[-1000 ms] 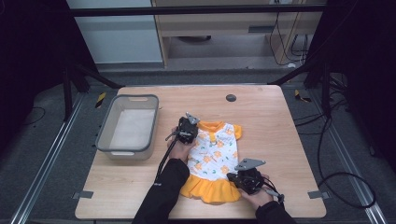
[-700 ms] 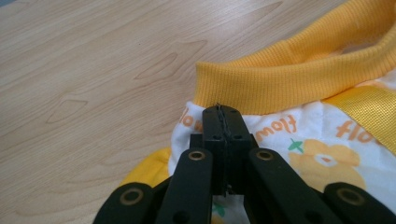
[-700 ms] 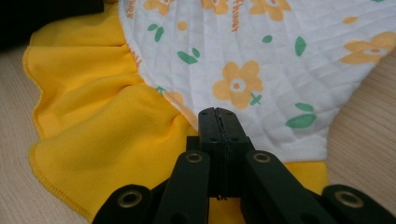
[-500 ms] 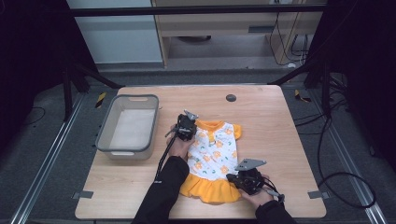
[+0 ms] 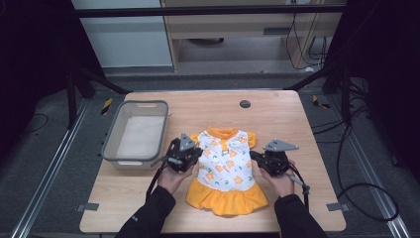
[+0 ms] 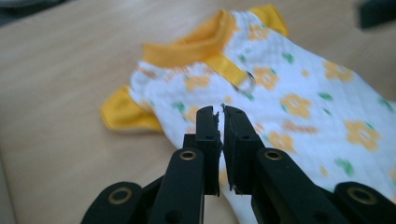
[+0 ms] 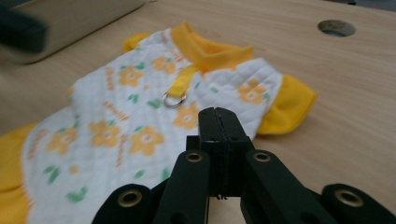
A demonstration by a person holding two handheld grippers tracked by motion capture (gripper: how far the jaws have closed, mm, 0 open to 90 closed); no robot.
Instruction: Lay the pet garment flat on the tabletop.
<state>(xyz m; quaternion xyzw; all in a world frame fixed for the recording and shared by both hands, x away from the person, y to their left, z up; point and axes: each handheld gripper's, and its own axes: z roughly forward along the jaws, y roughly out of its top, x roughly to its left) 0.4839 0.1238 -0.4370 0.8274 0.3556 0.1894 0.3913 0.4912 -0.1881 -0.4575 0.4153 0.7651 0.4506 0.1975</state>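
A small white dress (image 5: 225, 168) printed with orange flowers lies flat on the wooden table (image 5: 277, 114), its orange collar at the far end and its orange skirt toward me. My left gripper (image 5: 193, 155) hovers at the dress's left sleeve. In the left gripper view its jaws (image 6: 220, 108) have just been opening to a thin slit, with nothing between them, above the dress (image 6: 299, 93). My right gripper (image 5: 255, 156) sits at the dress's right edge. It (image 7: 218, 112) is shut and empty over the dress (image 7: 140, 107), near the right sleeve.
A grey plastic tub (image 5: 111, 144) with a pale bottom stands left of the dress, close to my left hand. A round dark hole (image 5: 244, 103) is set in the table beyond the collar. Bare wood lies right of the dress and along the far edge.
My left gripper came off the collar area and drew back left toward me. My right gripper left the skirt hem and moved away from me, up along the dress's right side.
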